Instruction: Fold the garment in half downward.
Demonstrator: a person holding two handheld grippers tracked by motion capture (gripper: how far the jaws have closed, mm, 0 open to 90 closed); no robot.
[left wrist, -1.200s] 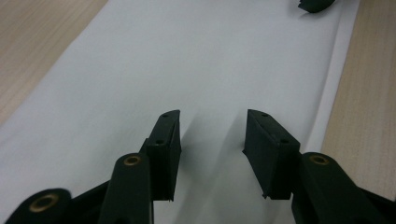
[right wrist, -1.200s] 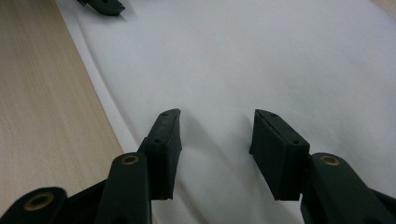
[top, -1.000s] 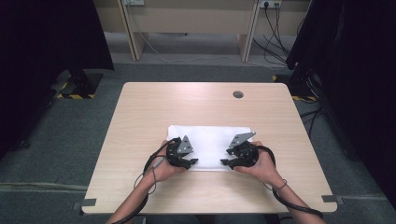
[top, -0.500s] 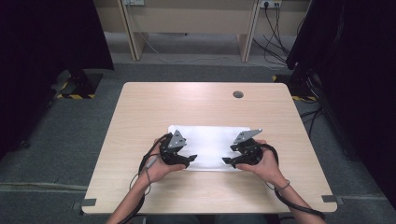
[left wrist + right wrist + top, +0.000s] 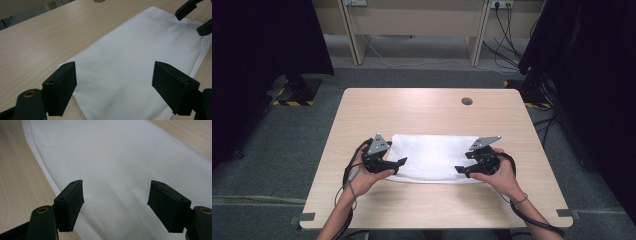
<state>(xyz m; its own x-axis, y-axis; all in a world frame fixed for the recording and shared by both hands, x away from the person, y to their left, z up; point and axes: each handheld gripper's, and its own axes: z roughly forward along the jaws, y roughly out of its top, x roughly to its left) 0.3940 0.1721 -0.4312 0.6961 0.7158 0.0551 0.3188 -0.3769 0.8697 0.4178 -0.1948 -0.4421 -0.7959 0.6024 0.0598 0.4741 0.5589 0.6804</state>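
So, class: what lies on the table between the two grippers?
In the high view, a flat white cloth spans the stretch between the left gripper and the right gripper, nothing else.

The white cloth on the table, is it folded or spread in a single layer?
Folded, lying flat. The white cloth shows a second layer's edge just outside the top layer's along its near side. How many folds: cannot tell.

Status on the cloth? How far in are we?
Done: the white cloth lies flat on the table, apparently already folded, with a layered edge in the right gripper view. In hand: the left tongs and right tongs sit at its two short ends, jaws wide open, nothing gripped. Left: closing on the cloth and whatever fold or lift follows, which has not started.
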